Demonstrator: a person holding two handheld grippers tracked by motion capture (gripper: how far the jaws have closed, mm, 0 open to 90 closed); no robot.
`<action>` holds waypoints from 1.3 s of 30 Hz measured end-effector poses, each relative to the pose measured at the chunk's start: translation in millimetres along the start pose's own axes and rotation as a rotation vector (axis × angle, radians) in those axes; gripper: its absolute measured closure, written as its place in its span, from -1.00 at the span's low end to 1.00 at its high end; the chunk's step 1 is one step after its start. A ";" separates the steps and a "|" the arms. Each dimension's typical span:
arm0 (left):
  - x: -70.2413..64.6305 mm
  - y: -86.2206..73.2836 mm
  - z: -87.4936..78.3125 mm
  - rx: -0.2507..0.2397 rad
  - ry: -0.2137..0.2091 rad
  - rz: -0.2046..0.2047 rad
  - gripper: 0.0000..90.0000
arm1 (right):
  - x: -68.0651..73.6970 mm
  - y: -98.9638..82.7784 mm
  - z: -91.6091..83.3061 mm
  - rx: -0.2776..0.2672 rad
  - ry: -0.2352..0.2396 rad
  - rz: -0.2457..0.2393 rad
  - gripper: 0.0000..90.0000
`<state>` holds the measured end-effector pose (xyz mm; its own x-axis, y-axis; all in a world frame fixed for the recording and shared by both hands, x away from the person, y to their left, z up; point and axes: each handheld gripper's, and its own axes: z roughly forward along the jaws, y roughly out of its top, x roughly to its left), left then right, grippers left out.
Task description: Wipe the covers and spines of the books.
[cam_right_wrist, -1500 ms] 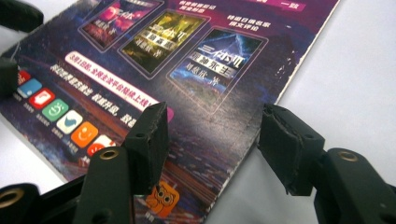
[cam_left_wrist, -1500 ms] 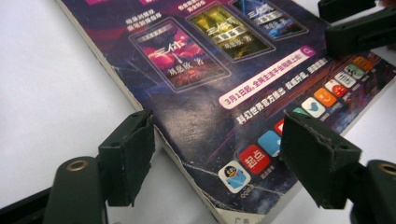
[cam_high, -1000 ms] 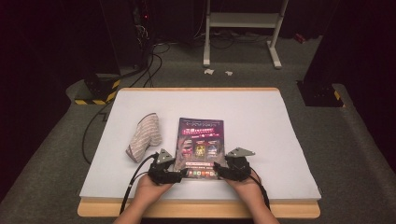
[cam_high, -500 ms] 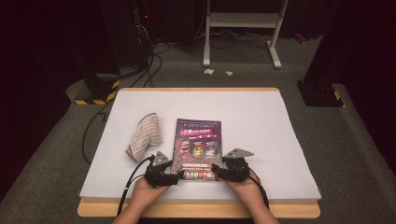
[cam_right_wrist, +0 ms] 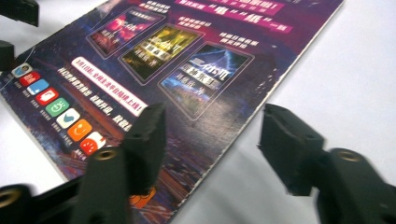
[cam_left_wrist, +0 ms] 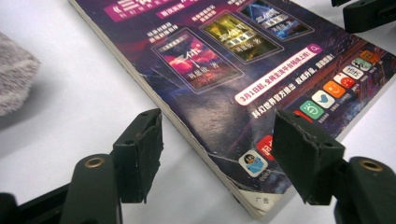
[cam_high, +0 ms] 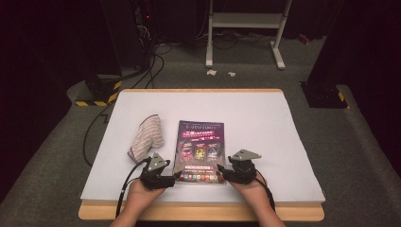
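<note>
We see a big white table (cam_high: pixel 265 123) with a wooden edge, standing on a grey floor (cam_high: pixel 364 142). Behind it is a dark room with a white metal stand (cam_high: pixel 246 21) and some black cables (cam_high: pixel 151 61).

In the middle of the table, near the front edge, lies a purple magazine (cam_high: pixel 201 151) — it is flat, with its cover up. The cover has three small pictures in a row and a line of little coloured squares along its near end. Just to the left of the magazine, a little apart from it, lies a striped cloth (cam_high: pixel 145 137), all bunched up.

Two hands come in from the front edge of the table. Our left hand (cam_high: pixel 142 193) holds the left tongs (cam_high: pixel 176 176) at the magazine's near left corner. In the left gripper view that corner sits in the gap between the two black jaws — one jaw is over the white table and the other over the cover. The jaws stand open and do not press on the magazine.

Our right hand (cam_high: pixel 247 185) holds the right tongs (cam_high: pixel 220 171) at the near right corner. Its jaws have just been opening. In the right gripper view the magazine's edge runs between them, and they are open too, gripping nothing.
</note>
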<state>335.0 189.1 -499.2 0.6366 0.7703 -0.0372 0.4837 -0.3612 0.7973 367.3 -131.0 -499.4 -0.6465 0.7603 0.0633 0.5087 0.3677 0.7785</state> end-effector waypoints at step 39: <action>39.5 12.3 -46.5 -0.112 0.099 -0.015 -0.40 | -11.4 -7.2 -21.7 -0.112 -0.042 0.007 -0.42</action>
<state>338.1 239.5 -462.8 0.5650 0.8250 0.0055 0.4189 -0.2926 0.8596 358.7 -153.9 -492.2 -0.6173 0.7855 0.0444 0.4446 0.3017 0.8434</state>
